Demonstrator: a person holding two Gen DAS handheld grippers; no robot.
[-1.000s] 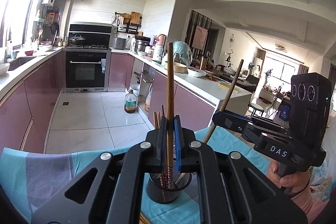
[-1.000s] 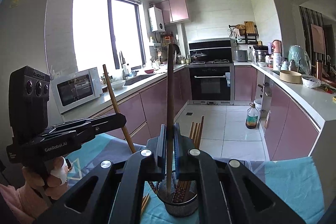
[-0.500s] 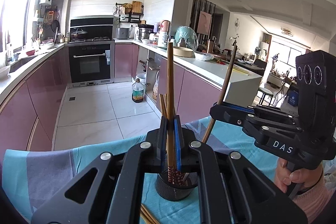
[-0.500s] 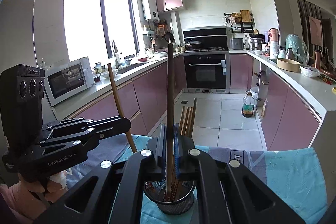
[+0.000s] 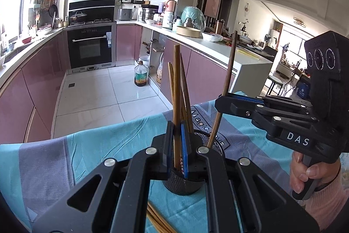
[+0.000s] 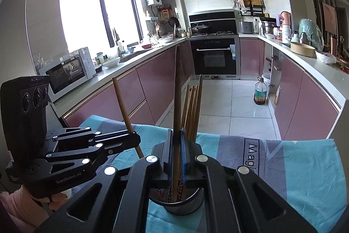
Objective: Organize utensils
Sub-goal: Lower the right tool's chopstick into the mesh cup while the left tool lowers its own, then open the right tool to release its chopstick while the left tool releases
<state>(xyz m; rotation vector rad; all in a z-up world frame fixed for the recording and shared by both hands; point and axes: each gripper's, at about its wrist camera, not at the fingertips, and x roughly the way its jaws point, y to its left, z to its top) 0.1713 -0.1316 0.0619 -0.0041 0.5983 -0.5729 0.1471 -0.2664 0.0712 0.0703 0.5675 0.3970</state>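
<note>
A black mesh utensil cup (image 5: 185, 186) (image 6: 185, 204) stands on the blue cloth (image 5: 98, 145) and holds several brown chopsticks (image 5: 185, 88) (image 6: 193, 106). My left gripper (image 5: 177, 145) is shut on one upright chopstick (image 5: 176, 80) whose lower end is inside the cup; it also shows in the right wrist view (image 6: 136, 139). My right gripper (image 6: 177, 152) is shut on another chopstick (image 6: 177, 88), its lower end in the cup too; it shows in the left wrist view (image 5: 220, 99) holding that stick (image 5: 228, 71).
More loose chopsticks (image 5: 159, 222) lie on the cloth in front of the cup. The table edge (image 6: 218, 134) lies just beyond the cup, with kitchen floor (image 5: 98, 97), pink cabinets (image 6: 152, 80) and counters behind.
Both grippers have come down with their chopsticks, so the sticks' lower ends sit deeper in the cup. The cup looks closer and larger in both views.
</note>
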